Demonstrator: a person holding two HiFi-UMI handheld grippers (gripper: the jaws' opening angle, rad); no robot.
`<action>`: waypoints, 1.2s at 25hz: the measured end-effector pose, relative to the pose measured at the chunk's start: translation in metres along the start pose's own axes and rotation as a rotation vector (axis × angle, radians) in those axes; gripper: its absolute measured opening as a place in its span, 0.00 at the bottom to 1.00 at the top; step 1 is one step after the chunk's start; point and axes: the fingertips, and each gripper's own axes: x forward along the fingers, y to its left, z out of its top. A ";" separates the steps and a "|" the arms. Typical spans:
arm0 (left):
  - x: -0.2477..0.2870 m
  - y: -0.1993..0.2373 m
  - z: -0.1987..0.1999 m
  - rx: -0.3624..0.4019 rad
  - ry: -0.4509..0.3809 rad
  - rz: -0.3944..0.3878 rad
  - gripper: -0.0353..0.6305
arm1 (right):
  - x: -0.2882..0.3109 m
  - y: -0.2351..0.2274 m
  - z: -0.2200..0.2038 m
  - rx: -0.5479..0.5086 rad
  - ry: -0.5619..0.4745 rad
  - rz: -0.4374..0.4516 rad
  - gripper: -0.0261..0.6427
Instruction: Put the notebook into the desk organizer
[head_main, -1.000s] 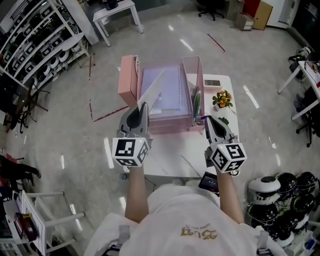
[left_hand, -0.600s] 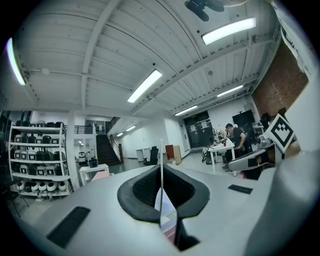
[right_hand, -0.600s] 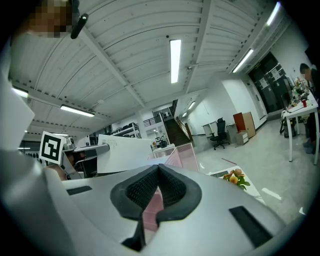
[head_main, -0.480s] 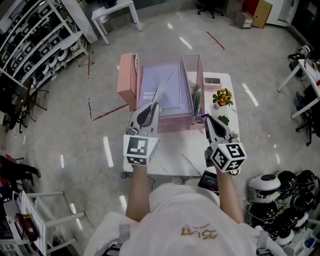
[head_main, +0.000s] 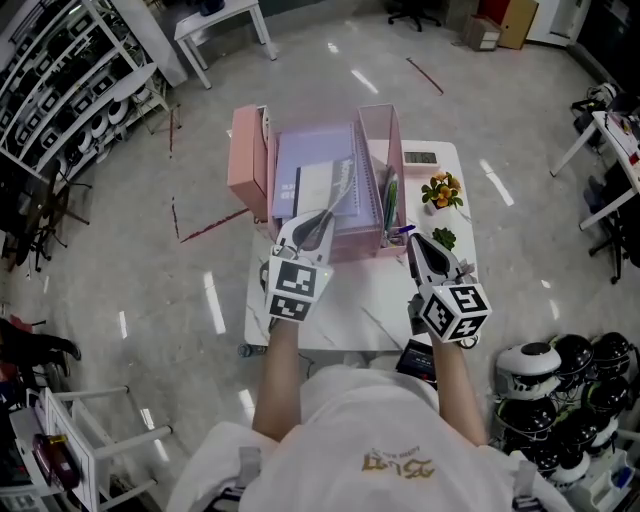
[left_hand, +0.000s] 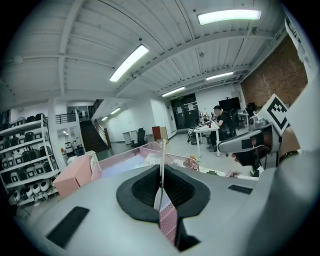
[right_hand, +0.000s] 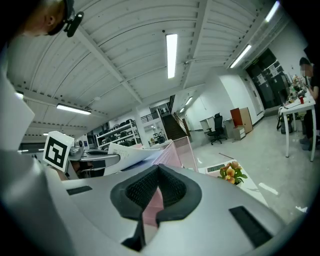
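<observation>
The pink desk organizer (head_main: 392, 132) stands at the far side of the white table (head_main: 350, 310). A lilac spiral notebook (head_main: 322, 182) lies in its wide middle tray, with its near cover slightly raised. My left gripper (head_main: 318, 222) reaches over the organizer's front edge and is shut on that thin cover. In the left gripper view the cover's edge (left_hand: 161, 160) runs straight up between the pads of the left gripper (left_hand: 161, 169). My right gripper (head_main: 420, 243) hovers over the table just right of the organizer. In its own view the right gripper (right_hand: 158, 171) is shut with nothing in it.
Pens (head_main: 392, 200) stand in the organizer's narrow right slot. A pink box (head_main: 245, 160) adjoins its left side. A small flower pot (head_main: 443, 190) and a flat grey device (head_main: 421, 158) sit at the table's right. A dark object (head_main: 418, 362) lies at the near edge. Helmets (head_main: 560, 380) lie on the floor.
My left gripper has moved right and forward over the organizer. The sheet it holds has come down from a steep tilt to nearly flat on the tray. The right gripper has stayed put.
</observation>
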 end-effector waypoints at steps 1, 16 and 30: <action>0.003 -0.002 -0.003 -0.002 0.017 -0.010 0.11 | 0.000 0.000 0.001 -0.007 -0.005 -0.005 0.05; 0.042 -0.021 -0.032 0.005 0.200 -0.199 0.32 | 0.005 -0.010 -0.003 0.039 0.008 -0.022 0.05; 0.032 -0.026 -0.006 -0.043 0.083 -0.243 0.49 | 0.004 -0.006 0.000 -0.004 0.007 -0.034 0.05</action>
